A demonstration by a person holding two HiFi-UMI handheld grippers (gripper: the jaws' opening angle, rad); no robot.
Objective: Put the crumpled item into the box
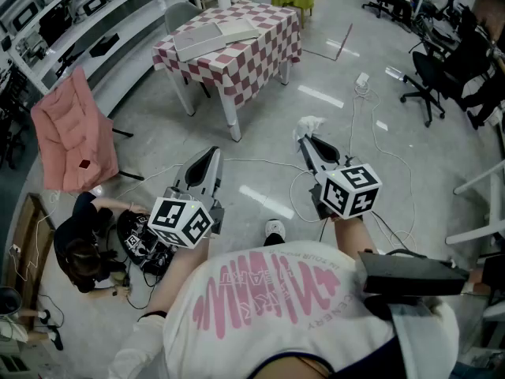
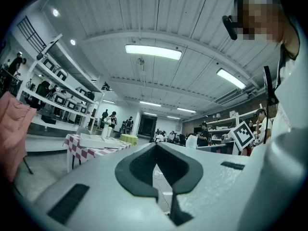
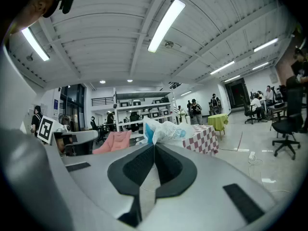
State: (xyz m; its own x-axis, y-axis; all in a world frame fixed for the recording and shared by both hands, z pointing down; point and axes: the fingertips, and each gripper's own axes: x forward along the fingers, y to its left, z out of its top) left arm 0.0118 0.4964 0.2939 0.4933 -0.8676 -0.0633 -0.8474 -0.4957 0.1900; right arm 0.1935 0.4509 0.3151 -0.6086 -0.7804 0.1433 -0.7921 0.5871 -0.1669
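Right tongs (image 1: pixel 304 138) (image 3: pixel 154 145): jaws closed on a crumpled white-and-blue plastic bag (image 1: pixel 312 124) (image 3: pixel 164 131), which bunches out past the tips. The bag is held in the air above the glossy grey floor (image 1: pixel 339 77), well apart from the red-and-white checked surface (image 1: pixel 260 54).

Left tongs (image 1: pixel 211 151) (image 2: pixel 155 145): jaw tips together, nothing between them, held level beside the right one.

A flat pale grey box (image 1: pixel 197 42) lies toward the surface's left corner, with a flat white one (image 1: pixel 245 30) just beside it.

A pink padded jacket (image 1: pixel 71 129) is draped over a chair at left.
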